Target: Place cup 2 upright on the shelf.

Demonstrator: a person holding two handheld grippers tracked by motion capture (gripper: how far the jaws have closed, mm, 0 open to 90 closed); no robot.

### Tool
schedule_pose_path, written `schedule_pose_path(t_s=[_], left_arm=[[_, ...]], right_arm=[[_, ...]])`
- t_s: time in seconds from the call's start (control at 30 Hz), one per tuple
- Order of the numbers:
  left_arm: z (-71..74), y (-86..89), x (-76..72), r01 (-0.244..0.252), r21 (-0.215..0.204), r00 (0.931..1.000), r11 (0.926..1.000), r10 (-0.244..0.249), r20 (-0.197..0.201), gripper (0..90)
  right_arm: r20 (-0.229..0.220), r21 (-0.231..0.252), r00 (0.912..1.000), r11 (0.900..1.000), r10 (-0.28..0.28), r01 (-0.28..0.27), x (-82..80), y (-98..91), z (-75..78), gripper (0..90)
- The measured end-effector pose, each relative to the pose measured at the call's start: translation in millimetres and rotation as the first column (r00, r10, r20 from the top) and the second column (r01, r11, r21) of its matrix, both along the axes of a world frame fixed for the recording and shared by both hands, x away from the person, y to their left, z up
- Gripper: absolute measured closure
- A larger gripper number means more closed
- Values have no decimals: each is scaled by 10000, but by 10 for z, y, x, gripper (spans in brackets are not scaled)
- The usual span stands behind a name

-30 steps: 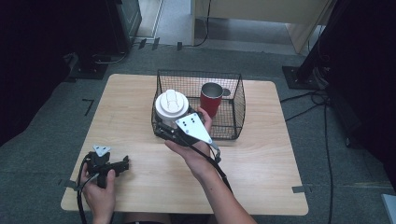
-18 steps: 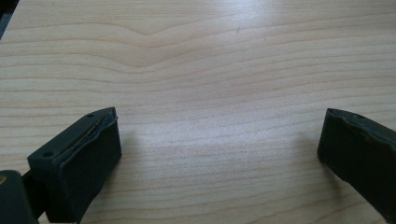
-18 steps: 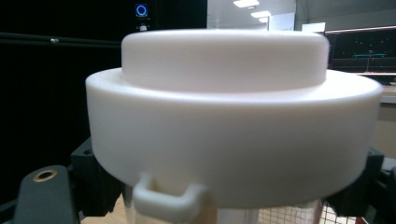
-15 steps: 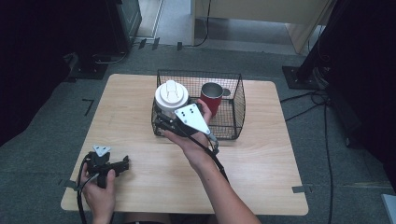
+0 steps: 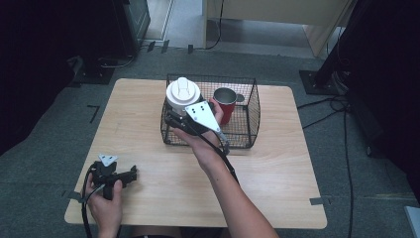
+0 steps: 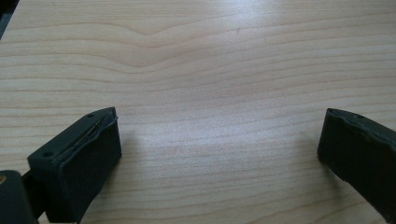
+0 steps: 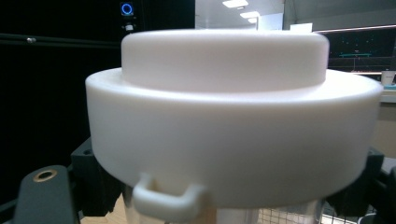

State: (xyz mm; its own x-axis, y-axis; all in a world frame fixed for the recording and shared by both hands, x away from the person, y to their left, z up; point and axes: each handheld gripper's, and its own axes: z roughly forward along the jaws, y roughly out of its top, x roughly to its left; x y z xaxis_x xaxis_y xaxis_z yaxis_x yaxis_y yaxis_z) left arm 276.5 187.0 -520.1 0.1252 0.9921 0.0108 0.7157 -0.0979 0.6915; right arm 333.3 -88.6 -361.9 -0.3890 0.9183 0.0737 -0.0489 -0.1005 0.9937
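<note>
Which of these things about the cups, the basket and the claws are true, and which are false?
1. The right claw grips the white-lidded cup. True.
2. The red mug stands on the bare table. False: it stands inside the wire basket.
3. The left claw holds a spoon. False: its jaws are open over bare wood.
4. The cup's lid is white. True.

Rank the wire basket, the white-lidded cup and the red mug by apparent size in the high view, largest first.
1. wire basket
2. white-lidded cup, though it is held up nearer the camera, so its lead over the mug is unsure
3. red mug
</note>
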Motion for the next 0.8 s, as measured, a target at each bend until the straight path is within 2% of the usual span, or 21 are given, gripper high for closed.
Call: schedule_pose_path(t_s=[0.13, 0.37, 0.67, 0.8], left_arm=[[0, 0, 0, 1, 0, 10000, 10000, -1, -1, 0], [0, 1, 0, 1, 6, 10000, 10000, -1, -1, 0], [-1, 1, 0, 10, 25, 10000, 10000, -10, 15, 0], [0, 2, 0, 17, 21, 10000, 10000, -17, 0, 0]], right_arm=[[-9, -54, 10000, 9999, -96, 96, 73, 2, -20, 159], [-148, 157, 9994, 9994, -298, 300, 225, -26, -50, 159], [-178, -163, 9985, 9985, -523, 521, 413, -8, -145, 159], [-258, -151, 9982, 9984, -541, 538, 490, 16, -183, 159]])
